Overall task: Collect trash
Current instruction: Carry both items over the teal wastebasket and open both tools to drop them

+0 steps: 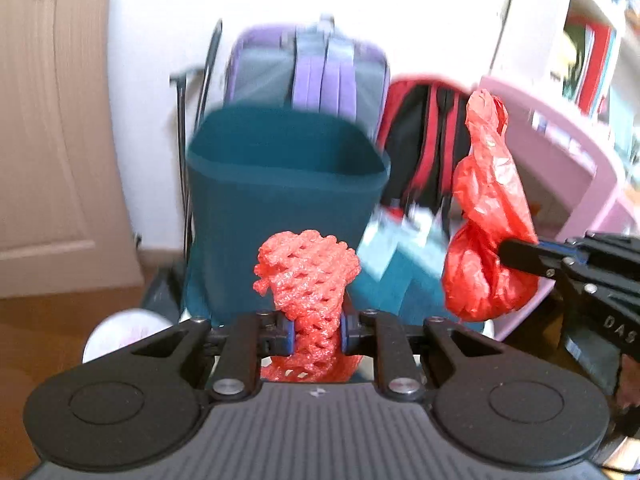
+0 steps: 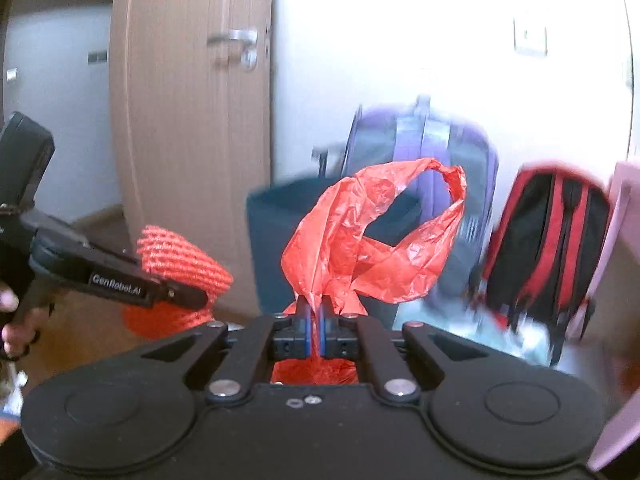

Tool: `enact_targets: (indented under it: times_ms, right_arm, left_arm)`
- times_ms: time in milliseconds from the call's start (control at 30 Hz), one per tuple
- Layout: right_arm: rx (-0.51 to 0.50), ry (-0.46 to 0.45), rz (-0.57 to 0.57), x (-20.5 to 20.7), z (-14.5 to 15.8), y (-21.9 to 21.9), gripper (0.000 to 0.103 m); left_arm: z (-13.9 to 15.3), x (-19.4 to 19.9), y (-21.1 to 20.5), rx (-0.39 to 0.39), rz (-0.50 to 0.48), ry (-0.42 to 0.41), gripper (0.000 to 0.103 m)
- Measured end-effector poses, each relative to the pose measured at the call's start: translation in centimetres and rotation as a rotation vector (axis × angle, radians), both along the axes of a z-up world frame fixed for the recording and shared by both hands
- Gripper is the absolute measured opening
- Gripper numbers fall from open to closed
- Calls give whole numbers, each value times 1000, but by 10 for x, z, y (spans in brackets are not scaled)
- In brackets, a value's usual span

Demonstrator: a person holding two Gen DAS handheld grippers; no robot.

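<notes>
My left gripper point(image 1: 318, 334) is shut on a red foam fruit net point(image 1: 308, 276), held in front of a dark teal trash bin point(image 1: 280, 184). My right gripper point(image 2: 315, 332) is shut on a crumpled red plastic bag point(image 2: 368, 248). In the left wrist view the right gripper point(image 1: 520, 254) comes in from the right with the red bag point(image 1: 488, 216) beside the bin. In the right wrist view the left gripper point(image 2: 176, 296) shows at the left with the foam net point(image 2: 176, 256), and the bin point(image 2: 276, 240) stands behind the bag.
A purple suitcase point(image 1: 312, 68) and a red and black backpack point(image 1: 424, 140) stand against the white wall behind the bin. A pink piece of furniture point(image 1: 560, 168) is at the right. A wooden door point(image 2: 188, 120) is at the left. The floor point(image 1: 60, 320) is wood.
</notes>
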State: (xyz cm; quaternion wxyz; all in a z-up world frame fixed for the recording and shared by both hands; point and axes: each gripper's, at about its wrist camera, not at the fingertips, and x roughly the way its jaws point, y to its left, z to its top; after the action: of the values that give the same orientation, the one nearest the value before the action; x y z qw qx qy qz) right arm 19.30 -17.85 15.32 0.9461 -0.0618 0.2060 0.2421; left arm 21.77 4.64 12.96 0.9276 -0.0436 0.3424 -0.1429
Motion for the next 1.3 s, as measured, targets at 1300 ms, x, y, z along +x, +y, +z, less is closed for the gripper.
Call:
enact_targets:
  times_ms: [1300]
  right_arm:
    - [-160, 171, 78, 211, -41, 68, 19]
  left_arm:
    - [-38, 231, -7, 30, 33, 182, 23]
